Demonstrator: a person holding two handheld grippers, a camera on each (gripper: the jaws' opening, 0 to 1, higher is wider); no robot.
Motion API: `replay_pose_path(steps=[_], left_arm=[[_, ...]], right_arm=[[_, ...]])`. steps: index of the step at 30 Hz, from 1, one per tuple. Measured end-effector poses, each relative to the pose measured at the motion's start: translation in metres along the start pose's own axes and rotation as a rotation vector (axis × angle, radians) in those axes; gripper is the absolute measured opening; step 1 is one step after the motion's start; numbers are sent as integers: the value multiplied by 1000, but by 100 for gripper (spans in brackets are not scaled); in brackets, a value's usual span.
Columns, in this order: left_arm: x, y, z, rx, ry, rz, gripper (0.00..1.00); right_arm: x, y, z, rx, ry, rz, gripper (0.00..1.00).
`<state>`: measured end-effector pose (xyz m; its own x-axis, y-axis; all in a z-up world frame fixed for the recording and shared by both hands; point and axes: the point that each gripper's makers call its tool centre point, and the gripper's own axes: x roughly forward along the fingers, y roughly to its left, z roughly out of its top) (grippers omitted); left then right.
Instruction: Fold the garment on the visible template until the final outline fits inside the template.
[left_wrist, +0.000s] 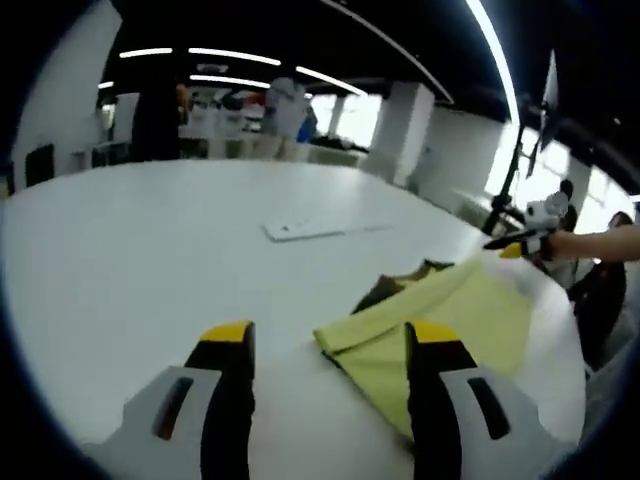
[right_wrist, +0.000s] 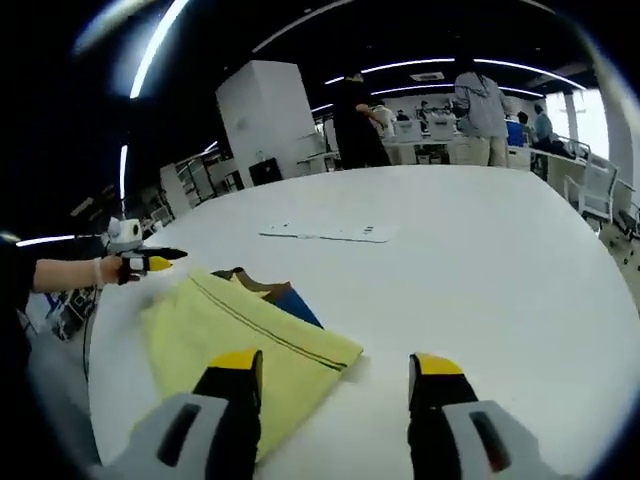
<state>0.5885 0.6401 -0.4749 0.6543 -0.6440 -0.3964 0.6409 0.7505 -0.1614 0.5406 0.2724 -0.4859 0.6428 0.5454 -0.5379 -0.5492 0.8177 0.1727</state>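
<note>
Hovering over the folded yellow garment (right_wrist: 245, 335), both tools gape wide, gripping nothing.

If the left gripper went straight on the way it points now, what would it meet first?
Probably bare white table: the left gripper is open, and the yellow garment lies under its right finger only. Depth is unclear.

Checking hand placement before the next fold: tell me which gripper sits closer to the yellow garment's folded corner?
Hard to call. The left gripper straddles the yellow garment corner; the right gripper has it by its left jaw.
</note>
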Motion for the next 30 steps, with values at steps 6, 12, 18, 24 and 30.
replay_pose_path(steps=[6, 12, 18, 24, 30], left_arm=[[-4, -4, -11, 136, 77, -26, 61], [3, -5, -12, 220, 96, -34, 51], [10, -2, -11, 280, 109, -35, 44], [16, 5, -13, 394, 154, -18, 38], [20, 10, -8, 510, 169, 5, 28]], right_arm=[[5, 11, -12, -190, 97, 26, 66], [8, 3, -3, -259, 92, -14, 57], [7, -6, -2, -371, 118, -54, 43], [13, -17, -3, -488, 141, -100, 30], [22, -19, -10, -609, 184, -103, 24]])
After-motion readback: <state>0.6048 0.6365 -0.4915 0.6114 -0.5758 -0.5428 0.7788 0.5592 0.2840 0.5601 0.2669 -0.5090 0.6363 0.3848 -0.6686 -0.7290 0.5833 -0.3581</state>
